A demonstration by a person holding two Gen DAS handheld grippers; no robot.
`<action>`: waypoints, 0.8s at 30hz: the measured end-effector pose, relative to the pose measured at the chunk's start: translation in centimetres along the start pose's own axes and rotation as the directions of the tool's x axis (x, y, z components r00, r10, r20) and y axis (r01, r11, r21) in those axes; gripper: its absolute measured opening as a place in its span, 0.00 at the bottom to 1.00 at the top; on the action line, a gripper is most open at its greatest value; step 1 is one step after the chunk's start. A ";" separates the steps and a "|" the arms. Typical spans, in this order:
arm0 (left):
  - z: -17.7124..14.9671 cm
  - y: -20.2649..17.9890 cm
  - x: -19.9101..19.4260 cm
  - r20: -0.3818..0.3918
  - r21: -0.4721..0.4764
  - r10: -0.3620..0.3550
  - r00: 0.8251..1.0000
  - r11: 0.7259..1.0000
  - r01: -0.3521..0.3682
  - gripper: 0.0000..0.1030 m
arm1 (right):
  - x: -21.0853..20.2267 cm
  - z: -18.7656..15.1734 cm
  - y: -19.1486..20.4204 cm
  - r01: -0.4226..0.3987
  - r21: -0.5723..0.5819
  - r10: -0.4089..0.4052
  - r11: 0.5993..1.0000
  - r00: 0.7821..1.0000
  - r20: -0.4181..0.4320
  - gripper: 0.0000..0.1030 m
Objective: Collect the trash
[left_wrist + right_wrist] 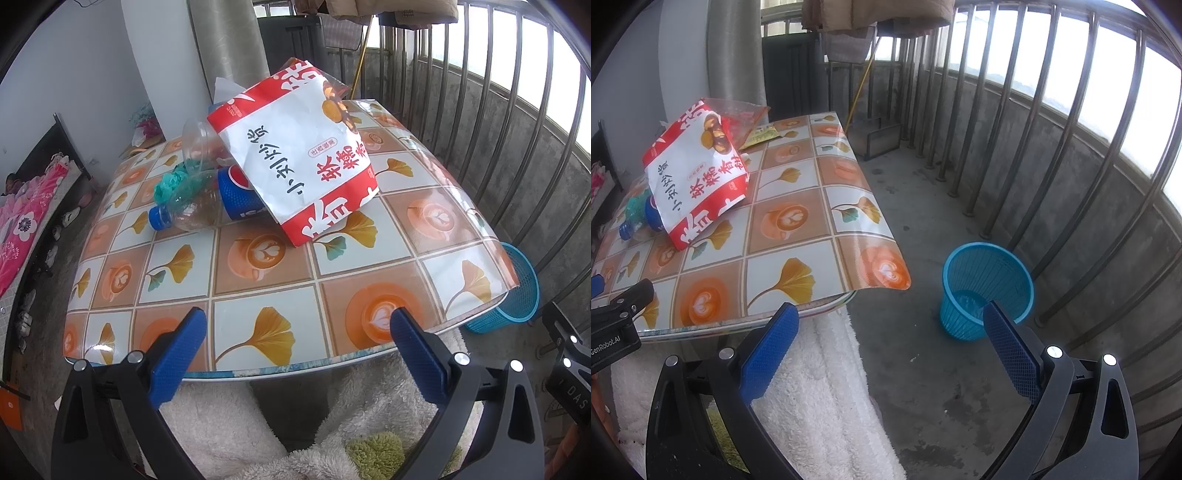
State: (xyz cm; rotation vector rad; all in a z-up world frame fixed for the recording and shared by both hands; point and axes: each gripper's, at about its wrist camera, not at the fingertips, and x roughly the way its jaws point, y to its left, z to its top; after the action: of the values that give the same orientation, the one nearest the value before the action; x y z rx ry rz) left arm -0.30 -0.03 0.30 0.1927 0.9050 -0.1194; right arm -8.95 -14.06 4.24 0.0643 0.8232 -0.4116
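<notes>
Both grippers are hanging w/ jaws spread wide, holding nothing: left gripper point(297, 326) at the worktop's point(258, 273) near edge, right gripper point(890, 321) off its corner. Trash is lying piled at the far left: red/white paper bag point(295, 155) leaning on a clear plastic bottle point(184, 210) & blue cup point(236, 195). Blue bin point(988, 288) is sitting on the floor just beside the worktop, apart from the trash.

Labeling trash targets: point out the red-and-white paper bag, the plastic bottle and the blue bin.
red-and-white paper bag point(295, 155): left wrist view, on its white front panel.
plastic bottle point(184, 210): left wrist view, on its clear crushed body.
blue bin point(988, 275): right wrist view, on its inner mesh wall.
</notes>
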 end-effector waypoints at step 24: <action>-0.7 0.0 0.3 -0.021 -0.008 0.005 1.000 1.000 -0.005 0.94 | 0.2 -0.4 0.1 -0.007 0.013 0.007 1.000 1.000 -0.007 0.93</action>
State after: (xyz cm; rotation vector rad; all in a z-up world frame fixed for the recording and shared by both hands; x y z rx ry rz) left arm -0.67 0.16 -0.33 0.1884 0.9259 -0.1092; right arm -9.13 -13.97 3.82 0.0804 0.8269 -0.4106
